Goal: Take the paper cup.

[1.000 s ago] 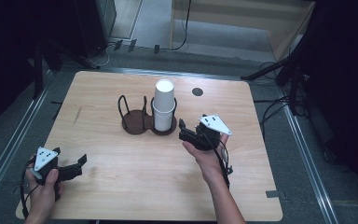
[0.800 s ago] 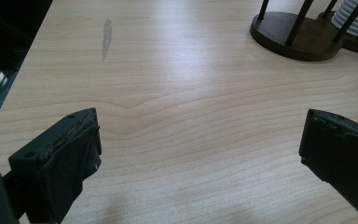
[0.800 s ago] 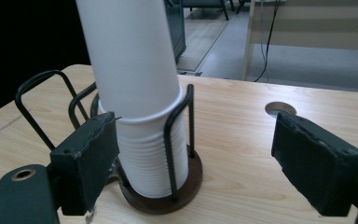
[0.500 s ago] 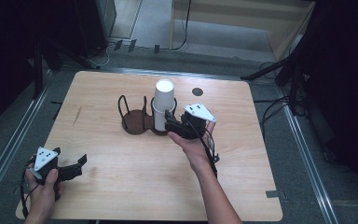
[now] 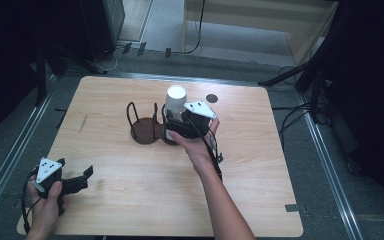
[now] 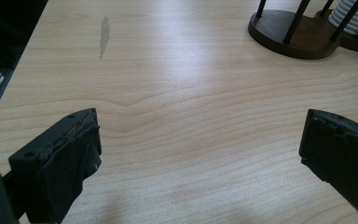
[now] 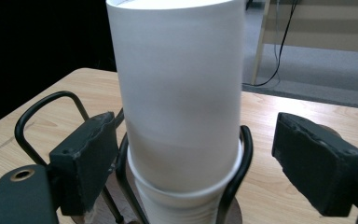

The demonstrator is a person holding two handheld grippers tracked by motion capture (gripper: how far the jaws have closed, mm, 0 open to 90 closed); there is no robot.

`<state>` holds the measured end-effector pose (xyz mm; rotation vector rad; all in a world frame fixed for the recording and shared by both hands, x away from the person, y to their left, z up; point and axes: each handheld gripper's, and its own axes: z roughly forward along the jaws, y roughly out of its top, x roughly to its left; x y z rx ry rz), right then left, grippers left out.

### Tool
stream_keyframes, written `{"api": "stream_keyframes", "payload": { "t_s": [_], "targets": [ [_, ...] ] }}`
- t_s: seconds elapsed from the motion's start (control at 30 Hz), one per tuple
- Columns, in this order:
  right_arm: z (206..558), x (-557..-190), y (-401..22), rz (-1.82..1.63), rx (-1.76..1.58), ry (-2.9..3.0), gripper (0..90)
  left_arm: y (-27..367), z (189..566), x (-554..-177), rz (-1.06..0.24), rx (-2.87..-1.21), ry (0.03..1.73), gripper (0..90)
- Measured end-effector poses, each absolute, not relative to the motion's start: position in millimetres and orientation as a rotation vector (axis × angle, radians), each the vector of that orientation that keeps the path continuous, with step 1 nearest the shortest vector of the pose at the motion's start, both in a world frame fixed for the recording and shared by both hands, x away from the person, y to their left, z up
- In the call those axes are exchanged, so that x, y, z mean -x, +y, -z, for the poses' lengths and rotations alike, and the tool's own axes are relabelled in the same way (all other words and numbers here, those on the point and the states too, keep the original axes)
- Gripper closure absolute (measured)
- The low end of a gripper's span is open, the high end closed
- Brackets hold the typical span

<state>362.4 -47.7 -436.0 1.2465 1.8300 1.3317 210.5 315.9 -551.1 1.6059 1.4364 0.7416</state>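
A stack of white paper cups (image 5: 175,101) (image 7: 182,107) stands upright in the right ring of a dark two-ring wire cup holder (image 5: 145,127) (image 6: 291,28) at the table's middle. My right gripper (image 5: 172,125) (image 7: 191,158) is open at the stack, one jaw on each side of the cups, neither pad touching. The holder's left ring is empty. My left gripper (image 5: 82,177) (image 6: 200,158) is open near the table's front left corner, over bare wood, with nothing between its jaws.
The light wooden table (image 5: 260,165) has a small dark round mark (image 5: 211,98) behind the cups and a grey smear (image 6: 104,35) at the left. Metal rails run along both sides, and cables (image 5: 290,125) lie on the floor to the right.
My right gripper has moved left and forward from the table's right-middle to the cup stack, and its jaws now straddle it. The left gripper has stayed still.
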Motion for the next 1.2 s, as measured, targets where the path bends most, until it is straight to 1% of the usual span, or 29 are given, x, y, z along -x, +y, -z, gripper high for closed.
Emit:
{"api": "stream_keyframes", "payload": {
  "t_s": [0.43, 0.57, 0.6, 0.7, 1.2],
  "targets": [
    [432.0, -383.4, -32.9, -1.288, -1.239, 1.839, 14.5, 315.1, 551.2, -210.7, -0.746, -1.610, 1.433, 0.0],
    [432.9, -388.8, -29.1, -1.287, -1.235, 1.855, 20.6, 314.9, 551.2, -210.6, -0.747, -1.610, 1.432, 0.0],
    [432.9, -388.8, -29.1, -1.287, -1.235, 1.855, 20.6, 314.9, 551.2, -210.6, -0.747, -1.610, 1.432, 0.0],
    [433.6, -388.0, -25.4, -1.278, -1.221, 1.850, 24.9, 314.9, 551.2, -210.6, -0.747, -1.611, 1.431, 0.0],
    [429.0, -388.1, -28.3, -1.301, -1.211, 1.860, 27.3, 314.7, 551.2, -210.7, -0.746, -1.614, 1.430, 0.0]
  ]
}}
